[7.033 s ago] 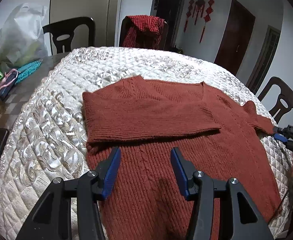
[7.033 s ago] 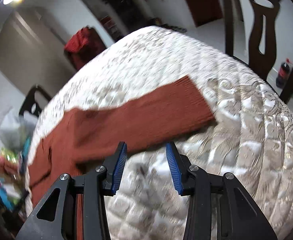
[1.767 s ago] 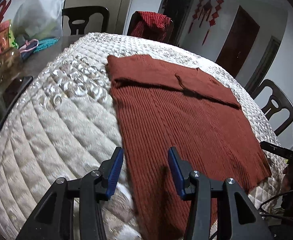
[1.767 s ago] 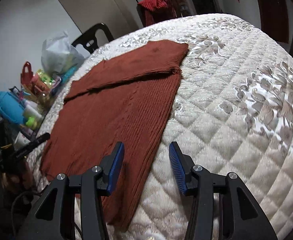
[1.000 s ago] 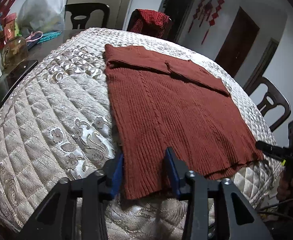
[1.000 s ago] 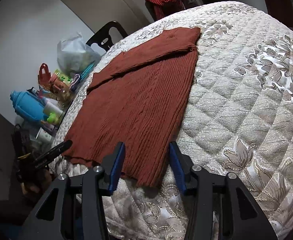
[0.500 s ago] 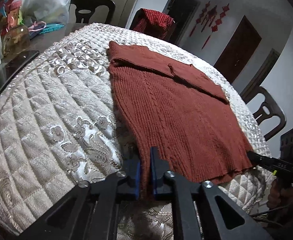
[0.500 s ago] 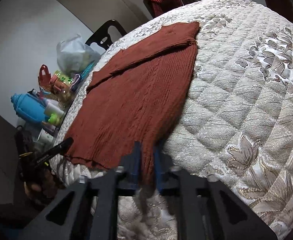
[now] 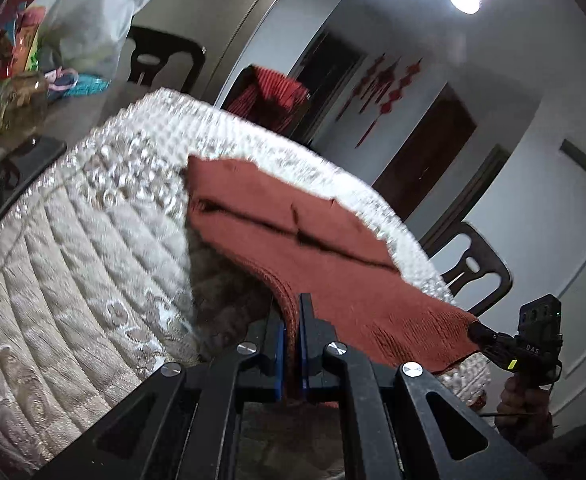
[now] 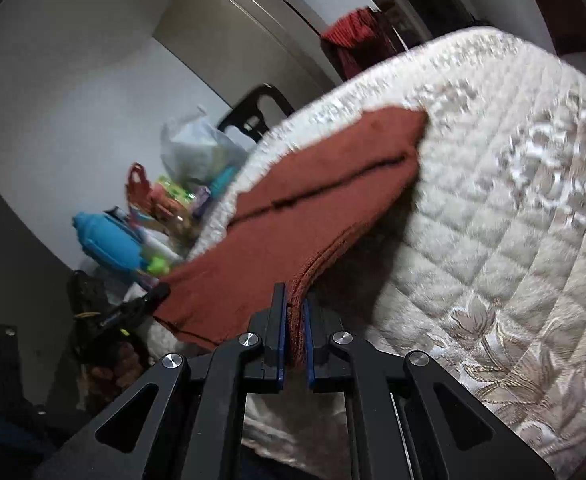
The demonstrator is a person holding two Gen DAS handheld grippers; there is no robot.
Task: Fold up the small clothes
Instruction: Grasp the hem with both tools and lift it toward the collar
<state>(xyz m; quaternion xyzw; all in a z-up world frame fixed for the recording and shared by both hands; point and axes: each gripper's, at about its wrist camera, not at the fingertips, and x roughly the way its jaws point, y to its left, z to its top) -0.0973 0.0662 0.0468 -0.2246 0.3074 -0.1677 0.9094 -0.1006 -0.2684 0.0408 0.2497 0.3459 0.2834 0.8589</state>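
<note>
A rust-red knit sweater lies on the quilted table cover, both sleeves folded across its top. Its near hem is lifted off the cover. My left gripper is shut on the hem's left corner. My right gripper is shut on the hem's right corner; the sweater stretches away from it toward the far end. The right gripper also shows in the left wrist view, and the left gripper in the right wrist view, each pinching its corner.
Dark chairs stand round the table, one draped with a red cloth. A plastic bag, jars, a phone and a blue bottle crowd the left end of the table.
Both grippers closed on the sweater's near hem corners and raised them. The hem now hangs above the cover, and both views have tilted upward.
</note>
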